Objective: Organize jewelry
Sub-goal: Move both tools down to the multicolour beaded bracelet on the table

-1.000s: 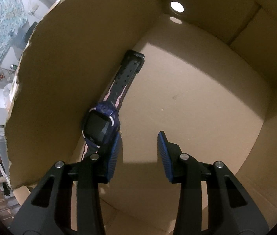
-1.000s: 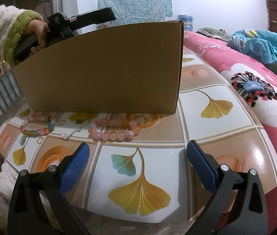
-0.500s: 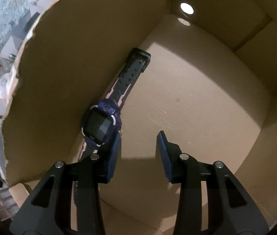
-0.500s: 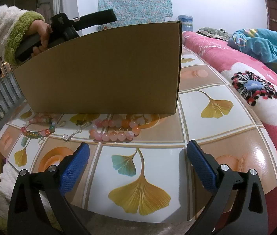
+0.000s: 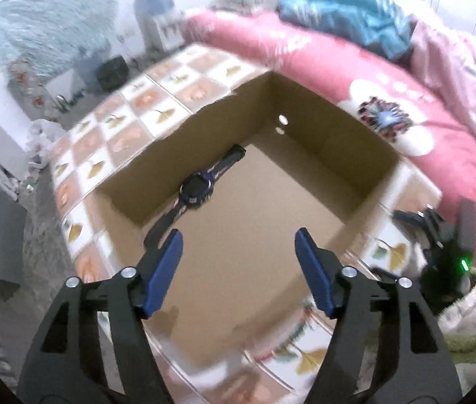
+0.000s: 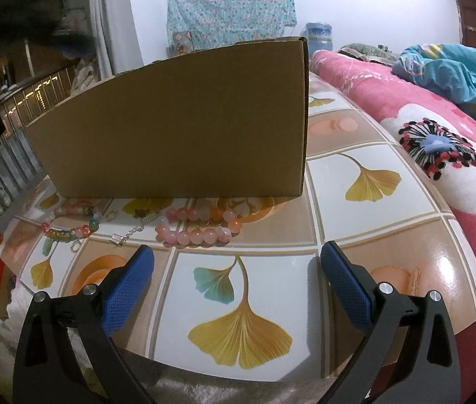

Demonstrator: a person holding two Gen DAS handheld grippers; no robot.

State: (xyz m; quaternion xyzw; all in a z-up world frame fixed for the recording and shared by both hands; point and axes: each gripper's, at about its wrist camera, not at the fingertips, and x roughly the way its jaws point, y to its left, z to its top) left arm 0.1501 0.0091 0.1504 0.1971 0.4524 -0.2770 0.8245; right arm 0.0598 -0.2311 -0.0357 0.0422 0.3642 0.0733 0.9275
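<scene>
Ginkgo-patterned tabletop [image 6: 355,215] beside a pink bed: cardboard box [image 5: 308,158] is stood on it as the collecting bin. Smartwatch [image 5: 197,190] is laid inside, released; left gripper [image 5: 238,259], jaws just opened, empty. Right gripper [image 6: 238,269] is held spread near the pink bead bracelet [image 6: 197,227], likely next.

Brown cardboard box [image 6: 177,124]; table [image 6: 366,242] tiled white, orange, gold ginkgo leaves; pink bead bracelet [image 6: 201,227]; blue-black watch [image 5: 197,189].
</scene>
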